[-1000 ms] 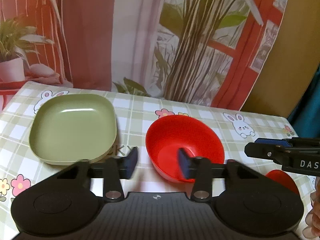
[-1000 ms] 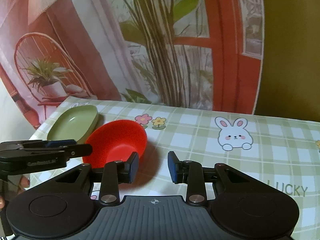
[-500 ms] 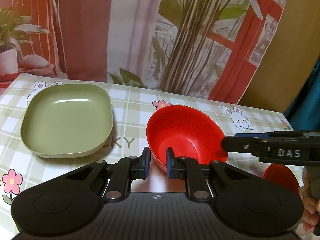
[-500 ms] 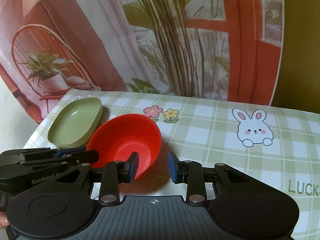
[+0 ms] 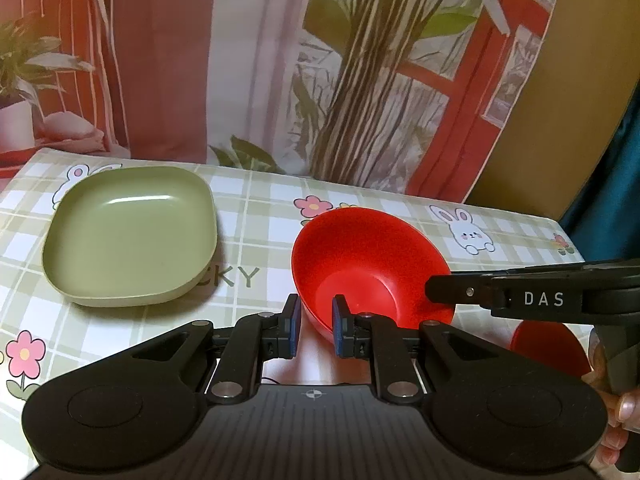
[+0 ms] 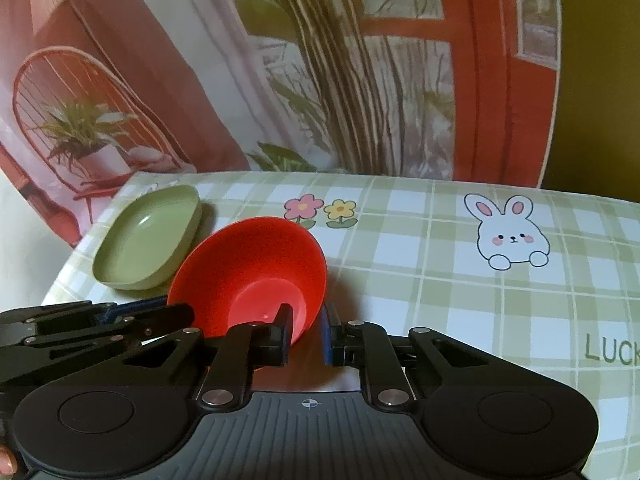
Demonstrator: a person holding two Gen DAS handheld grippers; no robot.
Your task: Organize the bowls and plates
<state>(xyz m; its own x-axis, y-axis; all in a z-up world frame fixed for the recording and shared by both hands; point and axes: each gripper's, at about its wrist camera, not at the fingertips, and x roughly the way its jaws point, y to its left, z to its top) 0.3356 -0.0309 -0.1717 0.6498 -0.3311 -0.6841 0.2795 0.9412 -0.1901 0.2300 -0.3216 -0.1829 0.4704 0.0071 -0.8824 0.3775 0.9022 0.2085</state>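
A red bowl (image 5: 372, 264) is tilted above the checked tablecloth, held by both grippers. My left gripper (image 5: 314, 326) is shut on its near rim. My right gripper (image 6: 306, 334) is shut on the rim at the bowl's (image 6: 256, 276) right side, and reaches in from the right in the left wrist view (image 5: 436, 290). A green square plate (image 5: 132, 236) lies on the table to the left of the bowl and also shows in the right wrist view (image 6: 148, 240). A second red dish (image 5: 548, 348) lies low at the right, partly hidden behind the right gripper.
The tablecloth (image 6: 440, 264) has rabbit and flower prints. A printed backdrop (image 5: 320, 60) hangs behind the table's far edge. The table's left edge runs just beyond the green plate.
The left gripper closed from open onto the bowl's near rim. The right gripper moved in and closed on the bowl's other side. The bowl now sits tilted between them.
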